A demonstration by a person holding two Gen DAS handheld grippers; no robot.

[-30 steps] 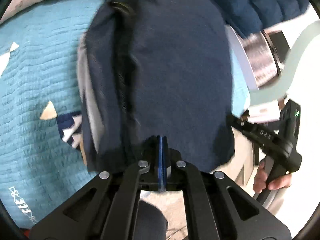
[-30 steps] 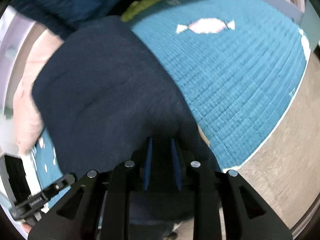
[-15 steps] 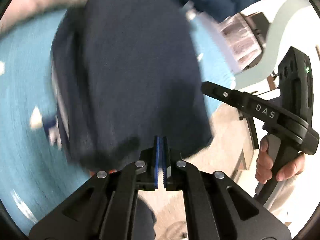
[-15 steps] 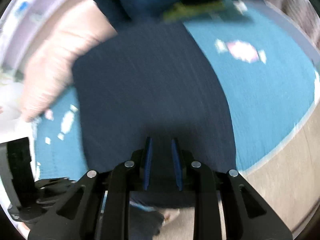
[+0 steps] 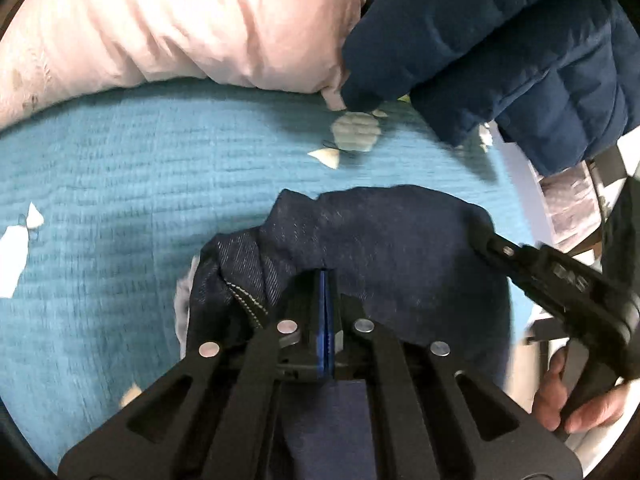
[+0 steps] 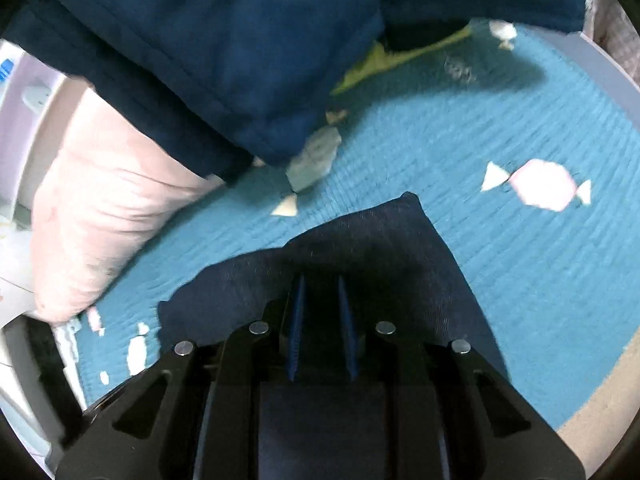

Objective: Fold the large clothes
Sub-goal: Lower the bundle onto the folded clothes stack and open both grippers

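Denim, dark indigo, fills the foreground of both wrist views: the folded jeans point(image 5: 384, 248) are bunched and held at their near edge by both tools. Left gripper point(image 5: 327, 316): blue pads pressed together on a thin pinch of cloth, beside a stitched seam. Right gripper point(image 6: 322, 320): jaws narrow, having just closed a little further, with a thicker fold of the jeans between the pads. A hand point(image 5: 576, 404) on the right tool's handle shows at the edge of the left view.

Beneath the garment lies the teal quilted bedspread point(image 5: 100, 208), printed with pale candy shapes; the jeans rest on it near the bed's edge, with bare floor point(image 6: 600, 408) just past the hem on the right.

Beyond, well apart from the jeans: a pink pillow point(image 5: 168, 24) and a navy padded jacket point(image 5: 500, 40), touching each other at the far side of the bed. A yellow-green item point(image 6: 380, 62) shows under the jacket.

Step in hand, as judged: carrying or dragging the doubled jeans across the bedspread, mid-fold or on the way to setting them down. The next move calls for both hands to travel together at matched height so the layers stay aligned, then to lay the cloth flat before letting go; uneven pull would skew the fold.
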